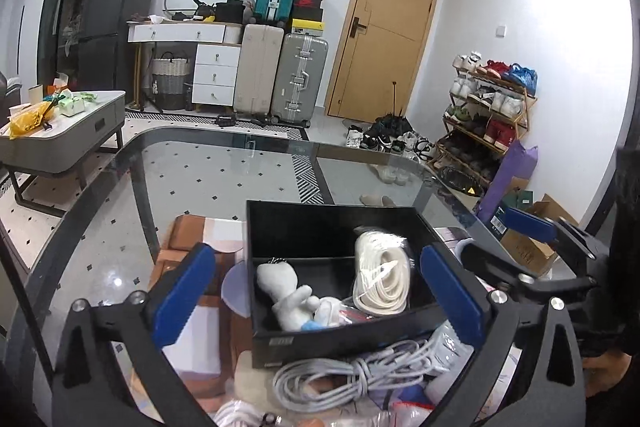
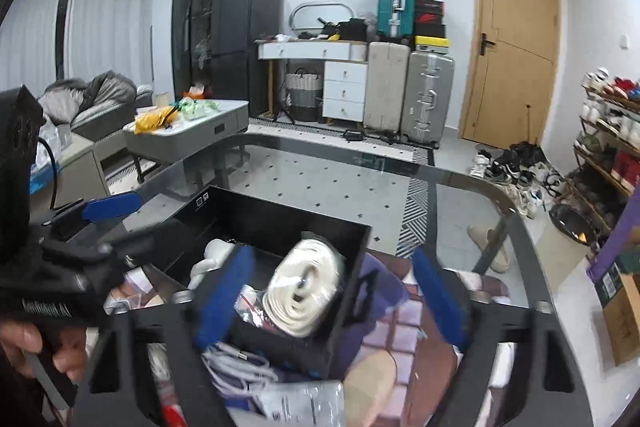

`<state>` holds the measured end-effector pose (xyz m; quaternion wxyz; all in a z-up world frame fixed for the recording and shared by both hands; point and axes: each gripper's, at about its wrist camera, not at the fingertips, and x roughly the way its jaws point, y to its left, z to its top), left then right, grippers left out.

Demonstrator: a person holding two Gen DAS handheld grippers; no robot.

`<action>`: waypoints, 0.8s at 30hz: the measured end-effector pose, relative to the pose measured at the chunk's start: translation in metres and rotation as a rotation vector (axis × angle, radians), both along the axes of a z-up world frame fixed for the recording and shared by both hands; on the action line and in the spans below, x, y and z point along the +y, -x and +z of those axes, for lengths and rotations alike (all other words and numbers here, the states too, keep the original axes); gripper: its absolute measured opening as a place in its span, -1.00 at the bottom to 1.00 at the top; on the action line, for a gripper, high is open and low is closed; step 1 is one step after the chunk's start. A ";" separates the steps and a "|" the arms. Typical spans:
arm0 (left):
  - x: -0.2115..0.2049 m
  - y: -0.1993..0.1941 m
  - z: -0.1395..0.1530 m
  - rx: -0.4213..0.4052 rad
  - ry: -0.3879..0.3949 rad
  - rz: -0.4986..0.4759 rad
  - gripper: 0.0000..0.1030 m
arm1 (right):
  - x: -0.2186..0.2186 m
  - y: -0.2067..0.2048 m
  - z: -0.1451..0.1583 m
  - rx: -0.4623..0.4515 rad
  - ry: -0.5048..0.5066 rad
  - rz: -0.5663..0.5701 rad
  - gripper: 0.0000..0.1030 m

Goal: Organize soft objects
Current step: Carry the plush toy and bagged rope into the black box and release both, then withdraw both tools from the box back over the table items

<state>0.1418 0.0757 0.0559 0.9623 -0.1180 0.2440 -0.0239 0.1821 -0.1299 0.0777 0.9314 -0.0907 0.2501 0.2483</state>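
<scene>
We see a glass bench (image 1: 120, 227) with a black box (image 1: 340, 341) on it, open at the top. The box sits near the bench's near edge, one corner turned toward the right wrist view.

Contents of the box: a white plush (image 1: 294, 301) lies at the left, its long axis running from the back wall toward the near wall, head end toward the back. A bagged white coil (image 1: 384, 277) leans at the right side, on edge, its long axis also running front to back. In the right wrist view the coil (image 2: 306, 293) shows its flat spiral face toward the camera. A small clear bag with red (image 1: 354, 315) lies between plush and coil, by the near wall.

Outside the box, just in front of its near wall, a grey cable bundle (image 1: 344, 377) lies with its long axis along that wall, among other bagged items that we cannot identify.

Left claw (image 1: 320, 301): spread wide, nothing pinched; its blue pads (image 1: 186, 301) straddle the box from the near side, apart from the contents.

Right claw (image 2: 332, 301): spread wide, nothing pinched; the left pad hangs over the box interior, the right pad outside the box's right wall. The coil shows between them, untouched.

A hand (image 2: 24, 351) holds the left claw's handle at the lower left of the right wrist view.
</scene>
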 end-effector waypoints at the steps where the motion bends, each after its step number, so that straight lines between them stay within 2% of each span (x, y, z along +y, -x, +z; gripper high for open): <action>1: 0.001 0.004 0.001 0.001 -0.006 0.002 1.00 | -0.008 0.005 0.001 0.010 -0.028 -0.009 0.99; 4: 0.002 0.016 0.003 0.002 -0.035 0.008 1.00 | -0.024 0.017 0.001 0.060 -0.059 -0.019 0.99; 15: 0.005 0.054 0.004 0.032 -0.066 0.027 1.00 | -0.051 0.072 -0.010 0.138 -0.028 -0.054 0.99; 24: 0.000 0.081 -0.009 0.070 -0.085 0.012 1.00 | -0.054 0.084 -0.025 0.202 -0.032 -0.058 0.99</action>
